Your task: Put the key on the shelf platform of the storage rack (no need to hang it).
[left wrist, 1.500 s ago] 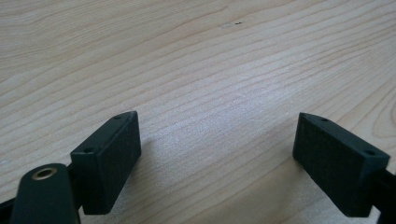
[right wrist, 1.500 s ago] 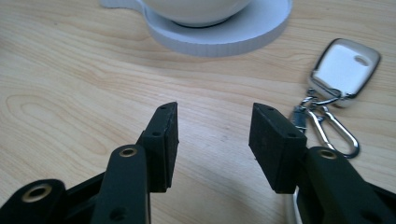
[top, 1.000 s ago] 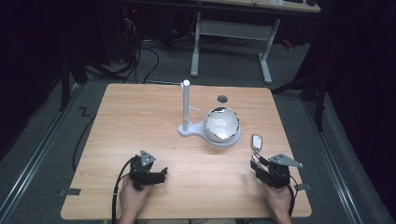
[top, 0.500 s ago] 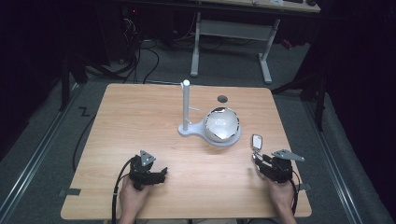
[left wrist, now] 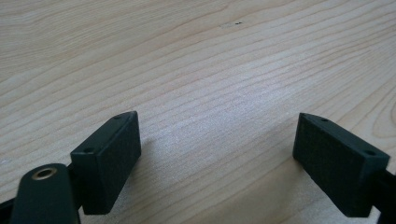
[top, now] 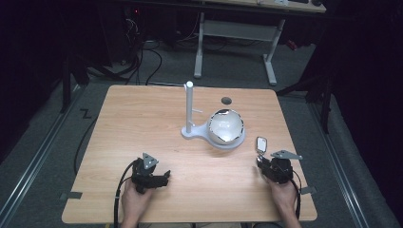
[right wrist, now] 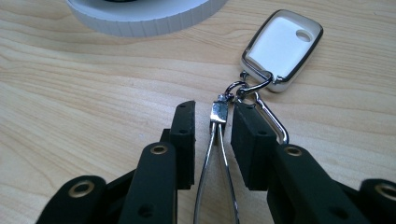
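So we've got both hands in at the near edge of the table (top: 142, 109), each wrapped around a gripper with the forearms coming in low. Our left gripper (left wrist: 217, 163) sits flat over bare wood with its jaws spread wide and nothing between them, just the two blocky black pads (left wrist: 109, 163) with their fine knurled faces. Our right gripper (right wrist: 212, 140) is angled forward and down toward the key fob (right wrist: 282, 46), and its jaws have just been closing: they're narrow now, straddling the thin chrome loop (right wrist: 215, 154) of the fob's keyring, with slim gaps still showing either side, so not pinched yet as far as we can tell. The fob lies flat on the table just ahead of that gripper, a rounded rectangle with a white face, shiny metal rim and a small hole in one corner, hooked to a carabiner clip (right wrist: 271, 119). Just past it is the ribbed white base of a stand (top: 192, 130) with a tall upright post, and a glossy white bowl (top: 226, 127) beside the post. The tabletop is pale, strongly grained wood.
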`<state>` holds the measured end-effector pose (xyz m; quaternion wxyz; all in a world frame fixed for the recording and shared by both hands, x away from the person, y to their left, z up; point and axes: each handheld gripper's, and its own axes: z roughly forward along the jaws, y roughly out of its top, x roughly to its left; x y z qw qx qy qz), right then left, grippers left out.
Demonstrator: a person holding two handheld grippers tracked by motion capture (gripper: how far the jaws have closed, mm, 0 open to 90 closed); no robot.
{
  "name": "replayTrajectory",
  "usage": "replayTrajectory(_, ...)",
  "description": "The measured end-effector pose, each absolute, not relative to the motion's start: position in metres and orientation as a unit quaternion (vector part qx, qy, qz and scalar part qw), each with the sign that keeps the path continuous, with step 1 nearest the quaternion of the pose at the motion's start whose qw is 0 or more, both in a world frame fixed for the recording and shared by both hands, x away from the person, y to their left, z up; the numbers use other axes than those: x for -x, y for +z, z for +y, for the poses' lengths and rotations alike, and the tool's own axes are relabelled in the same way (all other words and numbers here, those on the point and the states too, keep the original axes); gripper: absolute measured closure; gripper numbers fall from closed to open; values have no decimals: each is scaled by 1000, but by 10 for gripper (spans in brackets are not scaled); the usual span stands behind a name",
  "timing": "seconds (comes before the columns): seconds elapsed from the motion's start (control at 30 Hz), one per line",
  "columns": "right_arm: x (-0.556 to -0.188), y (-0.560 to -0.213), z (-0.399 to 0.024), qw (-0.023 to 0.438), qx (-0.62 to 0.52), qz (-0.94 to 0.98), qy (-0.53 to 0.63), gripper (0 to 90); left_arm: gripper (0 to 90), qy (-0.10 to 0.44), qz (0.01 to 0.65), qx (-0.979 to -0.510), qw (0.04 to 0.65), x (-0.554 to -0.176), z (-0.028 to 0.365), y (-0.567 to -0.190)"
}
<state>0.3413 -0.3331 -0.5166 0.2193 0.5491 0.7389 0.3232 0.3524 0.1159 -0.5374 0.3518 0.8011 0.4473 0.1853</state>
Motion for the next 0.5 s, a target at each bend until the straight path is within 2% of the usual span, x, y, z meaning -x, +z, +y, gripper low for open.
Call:
replayTrajectory(0.33, -351, -524, -334, 220, -556, 739, 311, 741, 155, 185, 447, -801, 352, -352, 116, -537)
replayTrajectory(0.5, -351, -526, -334, 234, -550, 741, 306, 812, 155, 185, 447, -801, 352, -352, 116, -537)
